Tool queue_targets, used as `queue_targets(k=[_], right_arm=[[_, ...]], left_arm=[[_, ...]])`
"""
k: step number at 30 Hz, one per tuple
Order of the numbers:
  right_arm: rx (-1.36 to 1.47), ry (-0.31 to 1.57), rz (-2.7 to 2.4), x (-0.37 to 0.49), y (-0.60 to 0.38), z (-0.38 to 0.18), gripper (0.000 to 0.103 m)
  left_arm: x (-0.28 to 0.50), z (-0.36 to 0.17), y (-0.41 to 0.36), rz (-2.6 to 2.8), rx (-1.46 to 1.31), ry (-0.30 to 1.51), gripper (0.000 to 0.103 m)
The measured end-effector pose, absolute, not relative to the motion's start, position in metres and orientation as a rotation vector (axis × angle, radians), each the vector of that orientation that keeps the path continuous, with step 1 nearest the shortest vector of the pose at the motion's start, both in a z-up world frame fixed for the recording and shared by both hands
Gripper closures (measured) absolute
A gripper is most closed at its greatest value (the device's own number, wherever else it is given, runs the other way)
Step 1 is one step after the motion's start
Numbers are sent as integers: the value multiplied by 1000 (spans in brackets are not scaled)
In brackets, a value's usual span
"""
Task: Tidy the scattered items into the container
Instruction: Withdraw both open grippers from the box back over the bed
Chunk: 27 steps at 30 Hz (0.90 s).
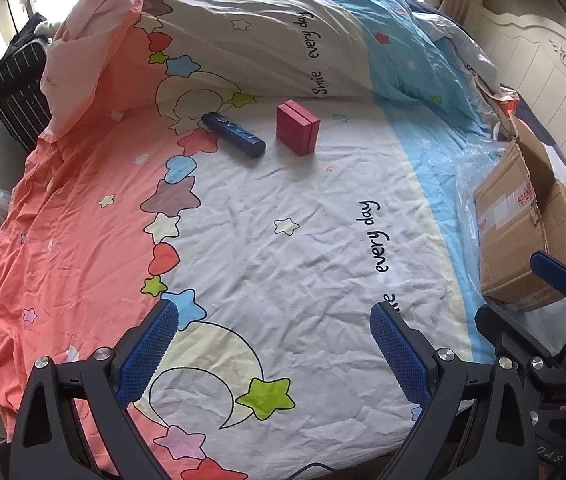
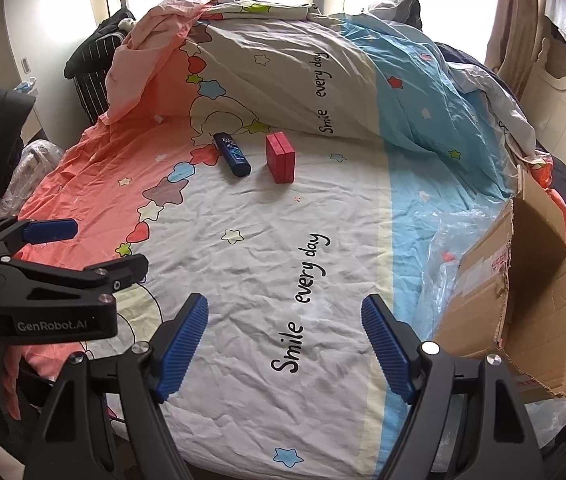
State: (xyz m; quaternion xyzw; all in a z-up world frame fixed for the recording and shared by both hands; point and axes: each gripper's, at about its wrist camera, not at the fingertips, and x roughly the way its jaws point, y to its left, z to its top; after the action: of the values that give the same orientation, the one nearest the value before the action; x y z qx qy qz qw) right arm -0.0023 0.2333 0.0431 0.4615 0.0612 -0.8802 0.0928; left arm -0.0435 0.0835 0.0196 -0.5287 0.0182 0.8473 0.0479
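Note:
A dark blue bottle (image 1: 234, 135) lies on its side on the bed sheet, with a red box (image 1: 297, 128) standing just right of it. Both also show in the right wrist view, the bottle (image 2: 232, 154) and the box (image 2: 280, 157). An open cardboard box (image 1: 523, 236) sits at the bed's right edge on clear plastic; it also shows in the right wrist view (image 2: 523, 292). My left gripper (image 1: 275, 320) is open and empty, well short of the items. My right gripper (image 2: 285, 314) is open and empty, left of the cardboard box.
A bunched duvet (image 1: 267, 40) rises behind the items. A black striped bag (image 1: 19, 80) stands off the bed's far left. A white headboard (image 1: 543, 60) is at the right. The printed sheet (image 1: 283, 240) lies flat between grippers and items.

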Motion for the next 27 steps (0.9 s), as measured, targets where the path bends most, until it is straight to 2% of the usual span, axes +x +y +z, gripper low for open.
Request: queue_targets(k=[27], right_arm=[[1418,133,-2555,-47,210,16,27]], left_arm=[[-73,-14,38,2628,-1740,-22,4]])
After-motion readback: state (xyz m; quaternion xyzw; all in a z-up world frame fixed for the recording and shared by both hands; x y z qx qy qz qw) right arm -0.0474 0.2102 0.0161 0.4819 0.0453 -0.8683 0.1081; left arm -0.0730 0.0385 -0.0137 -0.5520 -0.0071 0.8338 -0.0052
